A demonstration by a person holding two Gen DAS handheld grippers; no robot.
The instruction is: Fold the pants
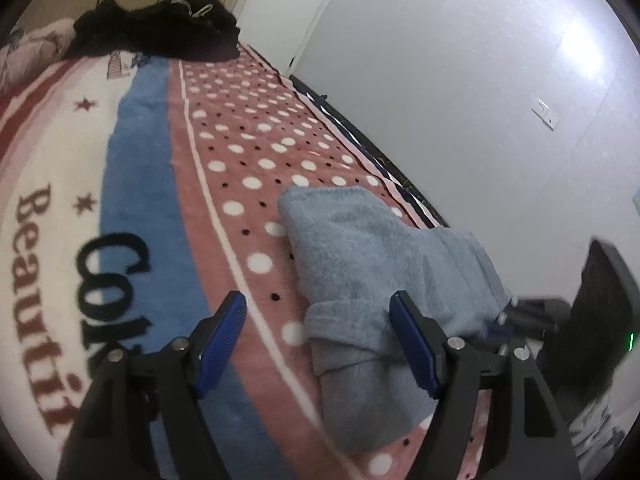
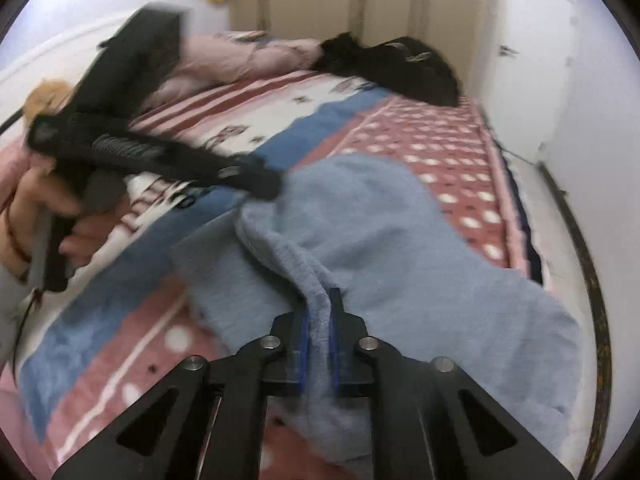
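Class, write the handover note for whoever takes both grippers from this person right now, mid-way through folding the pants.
Right gripper: shut on a pinched ridge of the blue-grey pants.
Left gripper: open, empty, hovering at the pants' near left edge.
Pants: lying on the patterned blanket, near the wall-side edge of the bed, bunched and already doubled over at least once.
Left to do: carry the held fold across, flatten, square the edges.

The pants [image 2: 380, 240] are soft fleecy cloth, the blanket [image 1: 248, 152] plush, the fingers [image 1: 222, 340] ribbed matt plastic.
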